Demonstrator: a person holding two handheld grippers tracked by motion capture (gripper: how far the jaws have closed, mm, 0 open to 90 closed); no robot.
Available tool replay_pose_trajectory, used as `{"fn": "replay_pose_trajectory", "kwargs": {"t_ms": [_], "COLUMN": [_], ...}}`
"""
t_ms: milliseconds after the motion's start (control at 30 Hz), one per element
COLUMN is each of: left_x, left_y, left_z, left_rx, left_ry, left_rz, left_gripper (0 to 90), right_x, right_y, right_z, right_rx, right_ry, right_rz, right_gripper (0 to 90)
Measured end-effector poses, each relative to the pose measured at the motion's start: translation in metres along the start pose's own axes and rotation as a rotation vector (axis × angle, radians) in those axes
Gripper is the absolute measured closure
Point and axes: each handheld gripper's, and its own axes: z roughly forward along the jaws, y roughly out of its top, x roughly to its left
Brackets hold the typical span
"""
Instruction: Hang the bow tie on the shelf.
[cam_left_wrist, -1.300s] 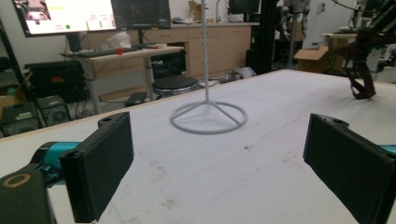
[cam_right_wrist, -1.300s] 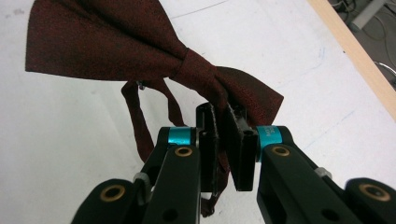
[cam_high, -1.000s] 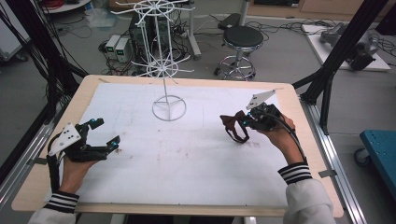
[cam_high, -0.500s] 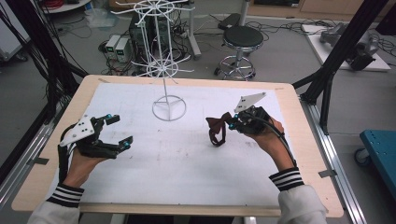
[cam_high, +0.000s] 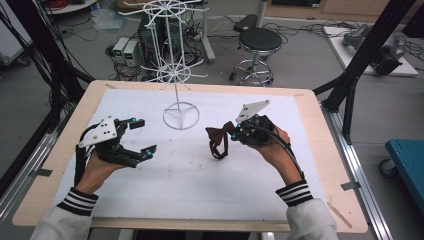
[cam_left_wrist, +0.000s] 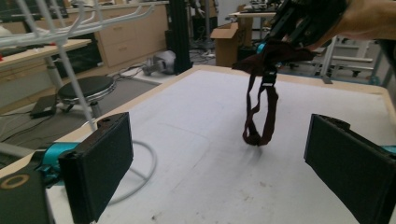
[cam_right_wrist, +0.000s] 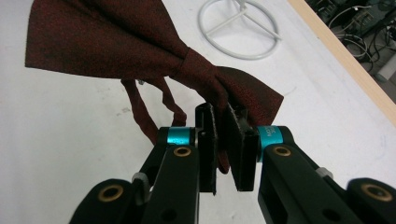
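Table (cam_high: 320, 150) seen from above and the near side, looking forward and down, left gripper view set low, facing right across the mat, right gripper view set close, bow tie (cam_right_wrist: 140, 51) and stand base (cam_right_wrist: 240, 32) shared by all three.

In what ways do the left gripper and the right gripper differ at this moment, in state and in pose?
The left gripper is open, its jaws wide apart with nothing between them; the right gripper is shut on the dark red bow tie. The left gripper sits at the left of the white mat; the right gripper is held right of the middle, with the tie's strap loop hanging down from it. Both are hand-held, point inward, and carry a grey plate on top.
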Motion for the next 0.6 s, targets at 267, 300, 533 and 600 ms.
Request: {"fn": "replay_pose_trajectory", "kwargs": {"t_ms": [267, 300, 533, 600], "left_x": [-0.01, -0.015, -0.026, -0.027], "left_y": [0.014, 0.018, 0.029, 0.03], "left_z": [0.019, 0.025, 0.046, 0.049], "left_rx": [0.03, 0.042, 0.065, 0.066], "left_ry": [-0.09, -0.11, -0.165, -0.168], "left_rz": [0.007, 0.017, 0.028, 0.027], "left_gripper": [8.5, 8.5, 8.5, 8.5], "right_x": [0.009, 0.01, 0.017, 0.018], "right_y": [0.01, 0.011, 0.019, 0.02], "right_z": [0.01, 0.011, 0.019, 0.019], "right_rx": [-0.005, -0.006, -0.008, -0.009], "right_ry": [0.025, 0.029, 0.046, 0.052], "right_rz": [-0.021, -0.021, -0.046, -0.045], "right_gripper": [83.3, 83.3, 83.4, 83.4]}}
